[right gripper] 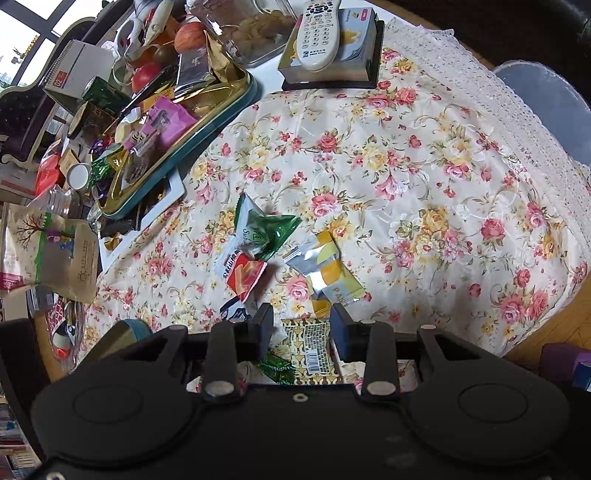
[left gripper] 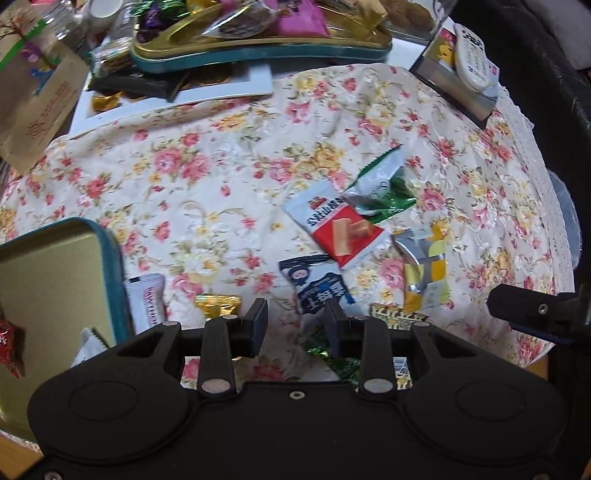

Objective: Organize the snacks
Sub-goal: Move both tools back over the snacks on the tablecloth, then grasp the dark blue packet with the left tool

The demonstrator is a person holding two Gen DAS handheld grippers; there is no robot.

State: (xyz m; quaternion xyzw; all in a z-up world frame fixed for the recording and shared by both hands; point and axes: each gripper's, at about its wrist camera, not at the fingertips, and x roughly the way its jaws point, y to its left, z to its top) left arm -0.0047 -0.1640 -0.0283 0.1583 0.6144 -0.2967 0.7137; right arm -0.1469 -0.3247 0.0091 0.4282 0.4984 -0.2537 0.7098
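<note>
- The left gripper [left gripper: 295, 321] is pointing steeply down over the floral tablecloth [left gripper: 207, 173], its jaws standing partly apart with nothing pressed between them; cloth and the edge of a dark blue-and-white packet [left gripper: 317, 284] are showing in the gap.
- At the left of that view, an open teal tin with a gold inside [left gripper: 55, 277] is lying on the cloth, with a white sachet [left gripper: 146, 302] and a gold-wrapped sweet [left gripper: 218, 304] sitting just beside its right wall.
- Further right, a red-and-white wafer packet [left gripper: 340, 230] is overlapping a crumpled green-and-white wrapper [left gripper: 380, 188], and a silver-and-yellow packet [left gripper: 424, 273] is lying near them.
- The right gripper [right gripper: 301, 326] is also aiming sharply downward, its jaws standing fairly narrow either side of a gold patterned packet with a barcode [right gripper: 308, 347]; whether the pads are pressing on it I cannot tell.
- A green sweet wrapper [right gripper: 277, 365] is lying just left of that packet, under the gripper.
- At the far side, a second teal tray heaped with snacks [right gripper: 207, 122] is sitting at the cloth's edge, and a white remote [right gripper: 317, 33] is resting on a box.
</note>
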